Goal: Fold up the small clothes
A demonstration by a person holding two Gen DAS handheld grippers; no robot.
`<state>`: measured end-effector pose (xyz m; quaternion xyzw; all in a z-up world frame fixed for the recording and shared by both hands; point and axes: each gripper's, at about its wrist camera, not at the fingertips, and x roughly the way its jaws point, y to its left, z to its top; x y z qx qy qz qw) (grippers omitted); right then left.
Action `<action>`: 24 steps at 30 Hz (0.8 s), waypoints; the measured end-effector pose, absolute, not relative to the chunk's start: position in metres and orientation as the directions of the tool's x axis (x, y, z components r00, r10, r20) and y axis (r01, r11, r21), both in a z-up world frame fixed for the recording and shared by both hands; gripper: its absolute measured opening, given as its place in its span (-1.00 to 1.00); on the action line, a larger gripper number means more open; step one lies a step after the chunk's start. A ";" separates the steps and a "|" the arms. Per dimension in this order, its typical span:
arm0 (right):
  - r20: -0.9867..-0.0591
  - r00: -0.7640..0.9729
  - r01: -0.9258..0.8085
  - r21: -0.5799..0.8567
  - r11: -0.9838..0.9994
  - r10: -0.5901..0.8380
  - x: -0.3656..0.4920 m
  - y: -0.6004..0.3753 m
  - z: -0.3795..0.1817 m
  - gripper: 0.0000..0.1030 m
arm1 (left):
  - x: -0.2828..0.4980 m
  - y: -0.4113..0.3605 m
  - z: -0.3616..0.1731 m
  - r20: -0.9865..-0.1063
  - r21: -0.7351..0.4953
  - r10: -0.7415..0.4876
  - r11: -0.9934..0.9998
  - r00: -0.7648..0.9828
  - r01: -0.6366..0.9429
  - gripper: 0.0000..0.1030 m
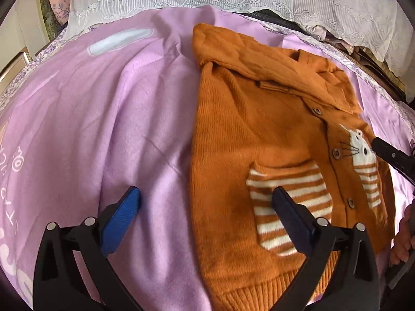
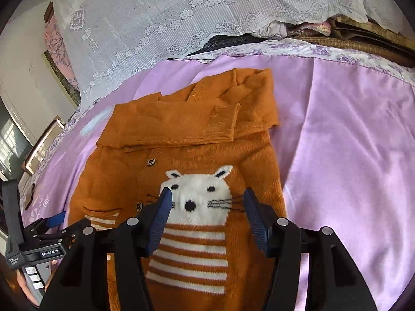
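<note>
left tool [image 1: 206,202]: spread wide, holding nothing; one finger hangs over the purple blanket [image 1: 103,119], the other over the striped pocket [image 1: 288,202], so it straddles the cardigan's left edge, likely lined up to take that edge.
right tool [image 2: 207,202]: spread wide and empty, poised above the cat face [image 2: 199,194] on the right front panel; whether its tips touch the knit cannot be told.
why both are so placed: one tool per side of the garment suits a two-handed fold; judged, not seen.
cardigan [image 1: 246,140]: lies flat, front up, on the blanket over the bed, near the lace cover [image 2: 181,13] at the far end.
sleeves: at least one appears folded across the chest, its ribbed cuff [image 2: 223,121] lying just below the collar.
look: rust-orange knit, buttoned placket, white cat with whiskers over orange-and-white stripes, ribbed hem.
stage: sleeves seem tucked in; the body fold looks not yet done.
</note>
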<state>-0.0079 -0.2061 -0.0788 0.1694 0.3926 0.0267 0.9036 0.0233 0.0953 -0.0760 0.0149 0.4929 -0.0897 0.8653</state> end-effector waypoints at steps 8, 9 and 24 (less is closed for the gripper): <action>-0.609 0.704 0.083 0.582 0.809 0.366 -0.061 -0.251 -0.092 0.12 | -0.006 0.109 -0.062 -0.791 -0.284 -0.373 0.926 0.485 0.249 0.91; -0.591 0.706 0.083 0.615 0.784 0.389 -0.067 -0.256 -0.093 0.12 | -0.009 0.112 -0.061 -0.777 -0.327 -0.415 0.909 0.474 0.261 0.91; -0.598 0.630 0.066 0.677 0.733 0.496 -0.136 -0.256 -0.109 0.23 | -0.036 0.113 -0.073 -0.748 -0.464 -0.561 0.824 0.355 0.325 0.91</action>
